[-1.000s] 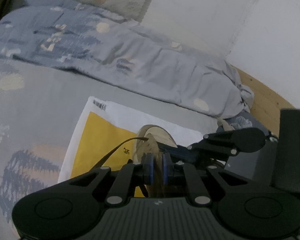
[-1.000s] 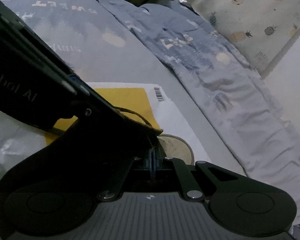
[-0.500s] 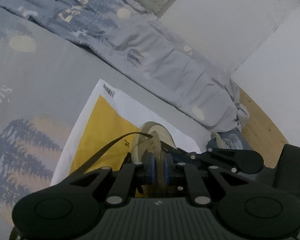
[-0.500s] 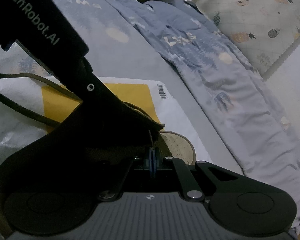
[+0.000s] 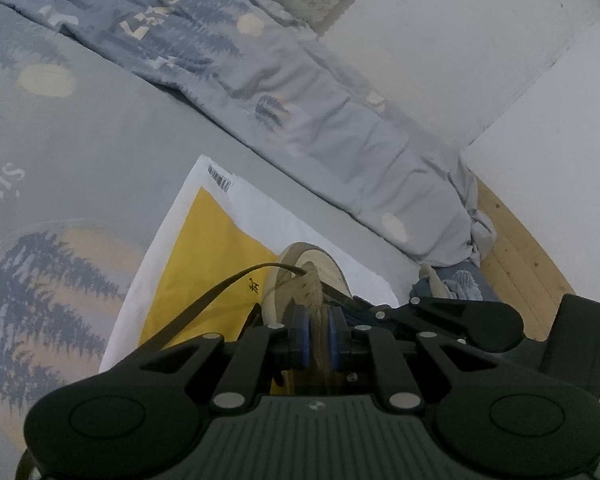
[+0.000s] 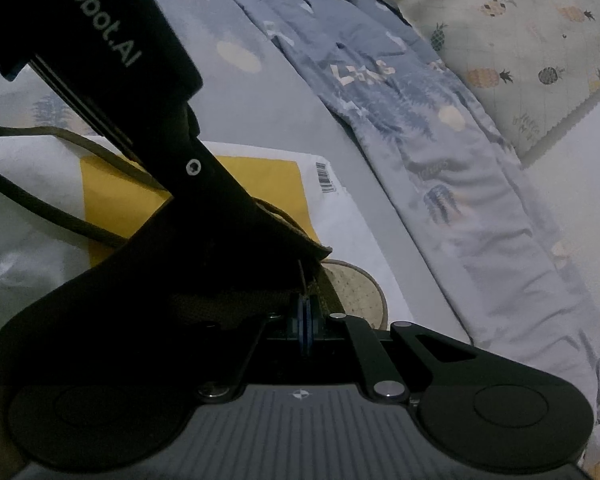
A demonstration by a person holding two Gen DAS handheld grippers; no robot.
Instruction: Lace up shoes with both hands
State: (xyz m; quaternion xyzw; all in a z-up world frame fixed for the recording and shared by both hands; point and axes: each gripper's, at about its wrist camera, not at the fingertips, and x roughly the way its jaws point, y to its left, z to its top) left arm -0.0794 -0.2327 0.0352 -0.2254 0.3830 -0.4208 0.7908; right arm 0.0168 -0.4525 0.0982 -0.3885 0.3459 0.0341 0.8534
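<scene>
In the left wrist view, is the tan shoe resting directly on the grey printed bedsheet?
No: the tan shoe sits on a white and yellow mailer bag, which lies on the grey printed bedsheet.

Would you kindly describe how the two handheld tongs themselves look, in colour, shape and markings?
Both are matt black plastic: a ribbed grey-black central body flanked by rounded lobes, angled link arms with silver rivets, and blue pads at the tips. The left tongs and right tongs match. White lettering ending "Robot.AI" runs along the left unit's body in the right wrist view.
</scene>
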